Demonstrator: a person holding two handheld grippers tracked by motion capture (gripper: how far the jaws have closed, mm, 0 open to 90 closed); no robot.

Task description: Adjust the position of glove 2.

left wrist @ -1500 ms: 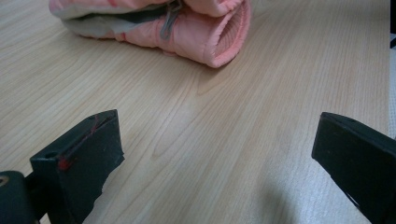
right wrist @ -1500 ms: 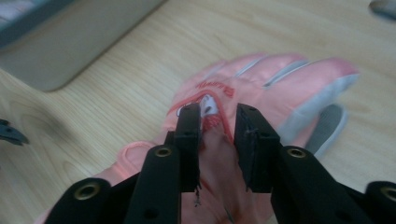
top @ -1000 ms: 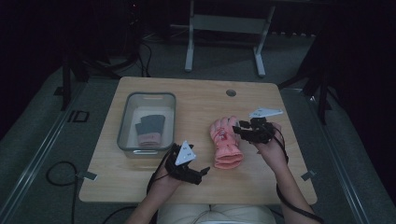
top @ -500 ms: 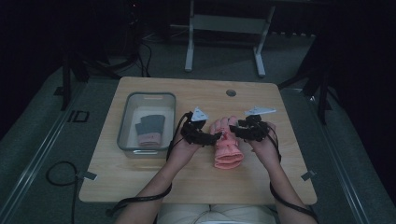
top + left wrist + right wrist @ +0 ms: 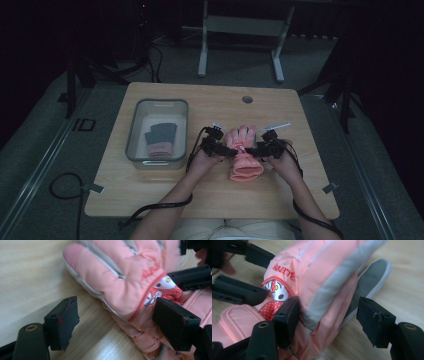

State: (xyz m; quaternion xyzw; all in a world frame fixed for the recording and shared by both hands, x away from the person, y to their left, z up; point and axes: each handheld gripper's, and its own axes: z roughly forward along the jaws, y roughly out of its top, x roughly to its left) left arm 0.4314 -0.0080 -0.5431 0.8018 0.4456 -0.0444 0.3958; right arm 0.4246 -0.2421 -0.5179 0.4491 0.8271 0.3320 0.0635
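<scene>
Grippers flank pink glove [image 5: 244,155] mid-table, left gripper [image 5: 226,151] jaws closing and right gripper [image 5: 256,150] jaws opening, neither clamped yet; next, pinch both edges.

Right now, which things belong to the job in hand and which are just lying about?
In the job:
- pink glove
- left gripper
- right gripper

Lying about:
- clear bin
- grey and pink glove in the bin
</scene>
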